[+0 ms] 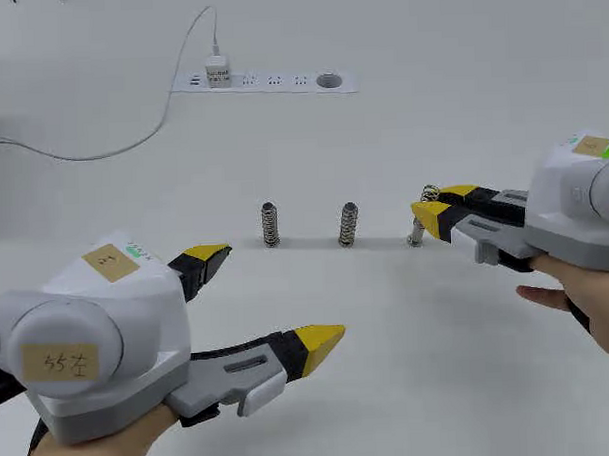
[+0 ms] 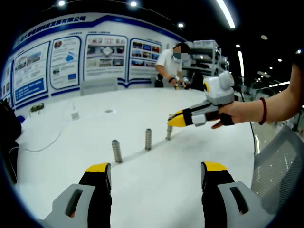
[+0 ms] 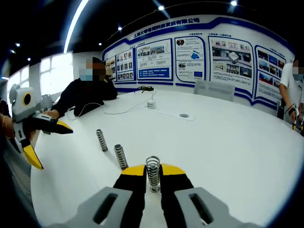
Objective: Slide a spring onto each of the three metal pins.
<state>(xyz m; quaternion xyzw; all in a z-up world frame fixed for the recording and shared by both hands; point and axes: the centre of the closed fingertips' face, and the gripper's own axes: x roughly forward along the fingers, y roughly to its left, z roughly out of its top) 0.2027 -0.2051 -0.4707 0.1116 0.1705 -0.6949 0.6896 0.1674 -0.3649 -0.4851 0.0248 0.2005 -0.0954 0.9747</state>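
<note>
The right gripper [image 3: 153, 173] is pinched on a spring [image 3: 152, 164], which stands upright between its yellow tips. In the head view the coils show just above those tips and the bare third pin [image 1: 416, 234] stands just below them. Whether the spring's lower end is over the pin's top, I cannot tell. To the left of that pin, in one row on the white surface [image 1: 389, 365], stand two more pins, each sleeved in coils: the middle spring [image 1: 347, 224] and the left spring [image 1: 270, 224]. The left gripper [image 1: 262, 300] hovers nearer the person, well apart from the row, its jaws spread wide. At the far side of the surface lies a white power strip [image 1: 269, 81] with a charger [image 1: 216, 69] plugged in — its cable [image 1: 131, 144] trails off to the left.
</note>
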